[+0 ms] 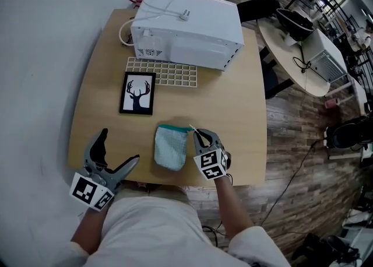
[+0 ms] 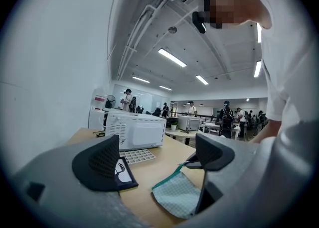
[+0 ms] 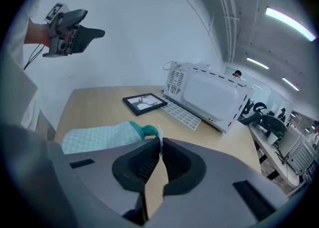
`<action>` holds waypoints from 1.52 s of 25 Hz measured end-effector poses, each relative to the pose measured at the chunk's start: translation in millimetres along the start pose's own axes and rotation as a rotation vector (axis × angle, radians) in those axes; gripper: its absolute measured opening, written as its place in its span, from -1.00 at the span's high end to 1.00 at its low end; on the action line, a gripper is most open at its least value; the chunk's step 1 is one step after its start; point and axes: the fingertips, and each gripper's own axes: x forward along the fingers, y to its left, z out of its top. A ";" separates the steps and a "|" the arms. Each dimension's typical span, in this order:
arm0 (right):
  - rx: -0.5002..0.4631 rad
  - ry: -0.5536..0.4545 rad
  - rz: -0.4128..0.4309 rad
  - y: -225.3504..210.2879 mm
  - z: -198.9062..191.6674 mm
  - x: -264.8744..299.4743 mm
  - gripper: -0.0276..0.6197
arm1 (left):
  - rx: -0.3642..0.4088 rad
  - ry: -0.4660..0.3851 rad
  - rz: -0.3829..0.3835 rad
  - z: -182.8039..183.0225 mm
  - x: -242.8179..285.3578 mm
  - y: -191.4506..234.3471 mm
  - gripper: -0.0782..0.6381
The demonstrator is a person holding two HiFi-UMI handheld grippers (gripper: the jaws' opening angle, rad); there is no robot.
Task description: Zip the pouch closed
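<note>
Now, our right gripper (image 1: 198, 133): fingers pinched together on white zipper pull (image 3: 158, 133) at teal edge of pouch (image 1: 171, 149). Pouch lies on tabletop (image 1: 227, 105) near front edge, leftward of those fingers, zipper line running toward our left gripper (image 1: 120, 145) (fingers wide apart, empty, not touching pouch). Right hand nearer.

Light wood table (image 1: 227, 108) = ref pt. White wall (image 1: 46, 56) to its left. Wood-plank floor (image 1: 291, 132) to its right, w/ round white table (image 1: 277, 47) & black chair (image 1: 256, 6) past its far-right corner. Strip lights (image 2: 172, 57) on ceiling overhead.
</note>
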 end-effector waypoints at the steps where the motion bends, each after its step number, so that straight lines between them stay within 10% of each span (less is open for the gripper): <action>1: 0.000 -0.021 -0.003 1.5 7.9 -5.0 0.86 | -0.004 -0.001 -0.010 -0.3 1.9 -1.8 -0.54; 20: -0.187 -0.346 0.087 27.8 147.6 -126.5 0.86 | -0.108 -0.029 -0.552 20.1 46.9 -64.1 -0.04; 38: -0.239 -0.423 0.136 42.1 195.3 -203.4 0.86 | -0.109 0.070 -1.079 63.4 55.8 -129.5 0.42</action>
